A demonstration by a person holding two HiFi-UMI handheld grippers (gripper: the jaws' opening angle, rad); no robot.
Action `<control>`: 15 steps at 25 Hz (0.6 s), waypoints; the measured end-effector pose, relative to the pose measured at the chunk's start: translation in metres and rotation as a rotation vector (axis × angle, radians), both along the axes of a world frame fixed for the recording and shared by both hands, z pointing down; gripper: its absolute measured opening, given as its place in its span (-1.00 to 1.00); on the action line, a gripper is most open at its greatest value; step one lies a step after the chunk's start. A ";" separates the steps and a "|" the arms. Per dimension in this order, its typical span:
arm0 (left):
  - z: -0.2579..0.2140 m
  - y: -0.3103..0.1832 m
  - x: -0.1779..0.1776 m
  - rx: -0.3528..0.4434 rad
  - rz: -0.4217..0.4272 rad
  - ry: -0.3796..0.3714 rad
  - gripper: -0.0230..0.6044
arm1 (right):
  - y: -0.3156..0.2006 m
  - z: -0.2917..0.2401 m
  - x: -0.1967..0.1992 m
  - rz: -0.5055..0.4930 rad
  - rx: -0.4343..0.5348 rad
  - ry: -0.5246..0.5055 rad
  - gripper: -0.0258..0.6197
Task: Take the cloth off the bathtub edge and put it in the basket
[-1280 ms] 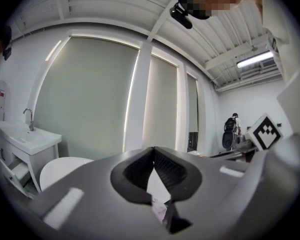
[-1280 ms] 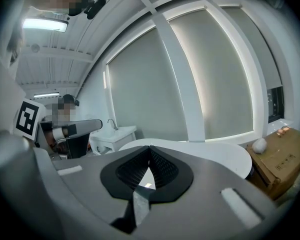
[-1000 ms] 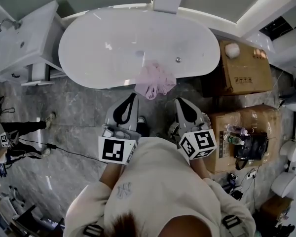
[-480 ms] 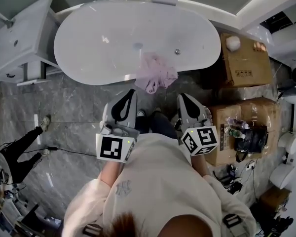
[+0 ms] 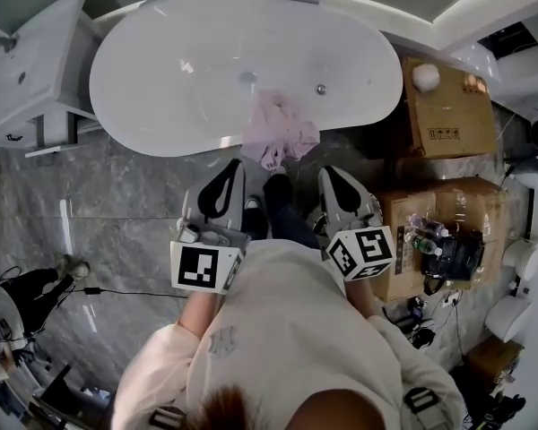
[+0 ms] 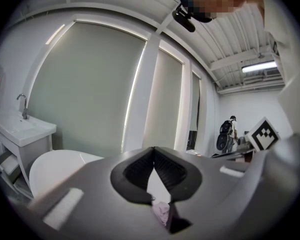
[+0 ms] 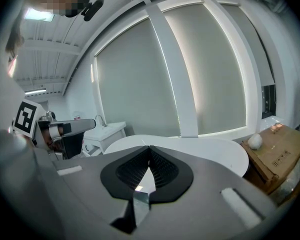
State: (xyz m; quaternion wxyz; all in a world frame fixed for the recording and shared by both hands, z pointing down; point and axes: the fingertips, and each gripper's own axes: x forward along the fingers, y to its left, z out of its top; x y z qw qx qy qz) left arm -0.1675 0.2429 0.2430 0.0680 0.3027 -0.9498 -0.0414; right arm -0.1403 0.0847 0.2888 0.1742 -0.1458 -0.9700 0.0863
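Note:
A pink cloth hangs crumpled over the near rim of the white oval bathtub. My left gripper points at the tub just left of the cloth and a little short of it, jaws shut and empty. My right gripper sits the same way to the cloth's right, shut with nothing in it. In the left gripper view the closed jaws cover most of the tub, and a scrap of the cloth shows below them. The right gripper view has its shut jaws before the tub. No basket shows.
A white sink cabinet stands left of the tub. Cardboard boxes with bottles and gear crowd the right side. My own dark leg stands between the grippers on the marble floor. A bystander's legs and a cable lie at lower left.
Both grippers have edged forward toward the tub rim, still shut. My leg has stepped in between them. The bystander on the left has moved toward the lower left corner.

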 end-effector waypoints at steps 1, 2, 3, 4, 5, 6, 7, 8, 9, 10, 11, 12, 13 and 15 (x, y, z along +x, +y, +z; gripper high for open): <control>-0.001 -0.004 -0.006 0.007 -0.005 0.005 -0.77 | -0.003 0.001 -0.006 -0.002 -0.002 0.001 -0.92; -0.002 -0.008 -0.012 0.012 -0.009 0.009 -0.77 | -0.007 0.001 -0.013 -0.004 -0.005 0.002 -0.92; -0.002 -0.012 -0.018 0.009 -0.012 0.008 -0.77 | -0.011 0.001 -0.020 -0.008 -0.007 0.003 -0.92; -0.002 -0.016 -0.025 0.009 -0.014 0.008 -0.77 | -0.014 0.001 -0.028 -0.012 -0.010 0.003 -0.92; -0.003 -0.020 -0.033 0.012 -0.018 0.012 -0.77 | -0.018 0.001 -0.036 -0.016 -0.012 0.002 -0.92; -0.004 -0.025 -0.041 0.014 -0.022 0.012 -0.77 | -0.022 0.000 -0.045 -0.020 -0.014 0.000 -0.92; -0.005 -0.029 -0.048 0.009 -0.025 0.008 -0.77 | -0.026 -0.001 -0.054 -0.025 -0.016 -0.003 -0.92; -0.005 -0.034 -0.056 -0.001 -0.026 -0.002 -0.77 | -0.031 -0.001 -0.062 -0.029 -0.018 -0.006 -0.92; -0.005 -0.039 -0.064 -0.005 -0.027 -0.010 -0.77 | -0.036 -0.001 -0.071 -0.033 -0.019 -0.009 -0.92; -0.008 -0.045 -0.071 0.004 -0.031 -0.011 -0.77 | -0.042 -0.001 -0.079 -0.037 -0.020 -0.012 -0.92; -0.010 -0.052 -0.078 0.018 -0.036 -0.009 -0.77 | -0.047 -0.001 -0.087 -0.041 -0.021 -0.015 -0.92; -0.012 -0.057 -0.084 0.023 -0.040 -0.012 -0.77 | -0.053 -0.001 -0.095 -0.044 -0.020 -0.018 -0.92; -0.013 -0.062 -0.090 0.016 -0.042 -0.020 -0.77 | -0.058 -0.001 -0.102 -0.049 -0.020 -0.022 -0.92; -0.012 -0.067 -0.102 -0.009 -0.050 -0.042 -0.77 | -0.067 -0.002 -0.116 -0.057 -0.021 -0.028 -0.92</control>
